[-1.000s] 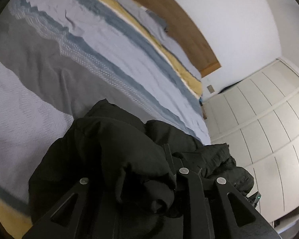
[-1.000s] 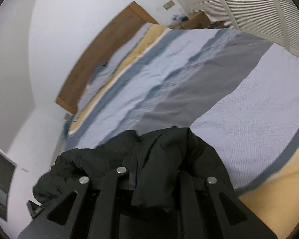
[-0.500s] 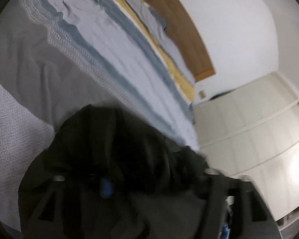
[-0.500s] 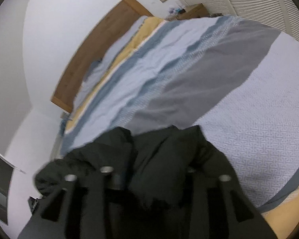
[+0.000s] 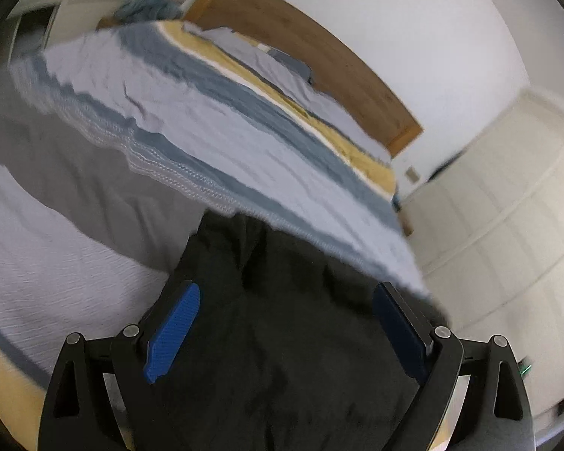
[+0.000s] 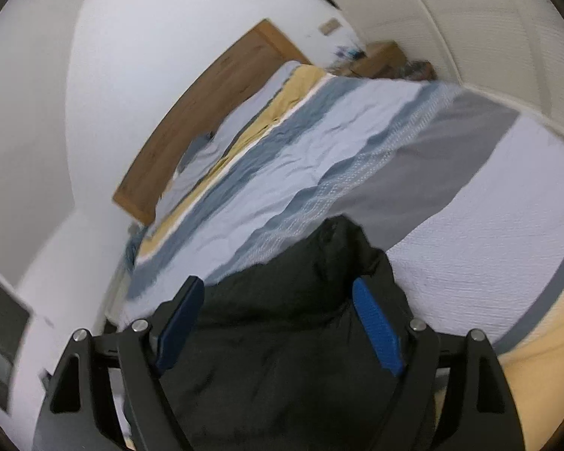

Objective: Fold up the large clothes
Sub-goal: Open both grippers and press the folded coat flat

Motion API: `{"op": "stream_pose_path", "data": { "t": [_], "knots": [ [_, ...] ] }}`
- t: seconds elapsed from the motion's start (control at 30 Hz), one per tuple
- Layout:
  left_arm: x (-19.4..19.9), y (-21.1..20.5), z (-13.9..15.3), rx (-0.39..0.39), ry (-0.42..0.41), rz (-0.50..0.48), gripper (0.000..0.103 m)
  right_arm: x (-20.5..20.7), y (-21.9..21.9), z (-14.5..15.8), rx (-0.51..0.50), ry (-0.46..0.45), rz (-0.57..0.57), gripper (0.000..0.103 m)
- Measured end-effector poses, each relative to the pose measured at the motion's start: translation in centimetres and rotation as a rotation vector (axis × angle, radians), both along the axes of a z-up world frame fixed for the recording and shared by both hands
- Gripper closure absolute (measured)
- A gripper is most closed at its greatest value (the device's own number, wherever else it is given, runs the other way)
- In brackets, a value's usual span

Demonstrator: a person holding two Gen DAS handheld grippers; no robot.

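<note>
Left wrist view: left tongs [image 5: 284, 332] are opening wide, blue pads [image 5: 173, 332] clear of the black jacket [image 5: 282, 357] lying between them on the bed [image 5: 75, 263]. Right tongs [image 6: 278, 325] are opening too, gripping nothing, jacket underneath, headboard [image 6: 206, 112] beyond.

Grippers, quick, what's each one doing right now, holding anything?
Left gripper: jaws opening, pads clear of the black garment below, holding nothing.
Right gripper: jaws opening, black garment lies between them, not gripped.
</note>
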State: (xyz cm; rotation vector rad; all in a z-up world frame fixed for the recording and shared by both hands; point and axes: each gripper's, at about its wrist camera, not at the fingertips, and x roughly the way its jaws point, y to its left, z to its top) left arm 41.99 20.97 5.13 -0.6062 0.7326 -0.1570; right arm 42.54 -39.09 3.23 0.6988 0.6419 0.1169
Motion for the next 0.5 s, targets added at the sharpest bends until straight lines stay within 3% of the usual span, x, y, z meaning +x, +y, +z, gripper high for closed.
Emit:
{"op": "stream_pose_path", "data": {
  "t": [0.13, 0.3, 0.5],
  "knots": [
    [-2.3, -4.2, -1.2, 0.136, 0.014, -0.066, 0.011, -2.3, 4.2, 0.8, -0.118, 0.006, 0.1, 0.022],
    [-3.5, -10.4, -3.3, 0.246, 0.006, -0.179, 0.011, -4.5, 11.7, -0.4, -0.272, -0.009, 0.241, 0.022],
    [-1.5, -16.2, -4.9, 0.355, -0.014, -0.272, 0.011, -3.9, 18.8, -3.1, -0.402, -0.026, 0.387, 0.022]
  ]
}}
